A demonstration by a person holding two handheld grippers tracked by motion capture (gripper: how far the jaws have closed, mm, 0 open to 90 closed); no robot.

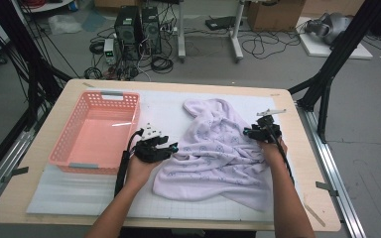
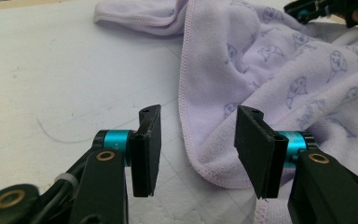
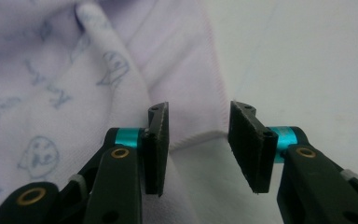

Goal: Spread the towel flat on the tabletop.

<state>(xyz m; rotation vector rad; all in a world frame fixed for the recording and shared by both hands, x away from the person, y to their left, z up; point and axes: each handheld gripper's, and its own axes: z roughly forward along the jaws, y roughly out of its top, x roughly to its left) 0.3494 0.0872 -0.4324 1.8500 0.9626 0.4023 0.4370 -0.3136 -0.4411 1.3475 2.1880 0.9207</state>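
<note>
Towel point(image 1: 216, 148) sprawls crumpled on the desk point(image 1: 49, 124), its long axis running from the far middle toward the near right corner. Left tool point(image 1: 164, 147) gapes wide at its left hem; right tool point(image 1: 250, 132) gapes wide at its right edge. Pink basket point(image 1: 96, 130) sits left.

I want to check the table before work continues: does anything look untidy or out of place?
Only the purple towel: it lies crumpled and bunched beside the pink basket, not flat. Both tongs, left and right, are open at its edges. No damage shows.
</note>
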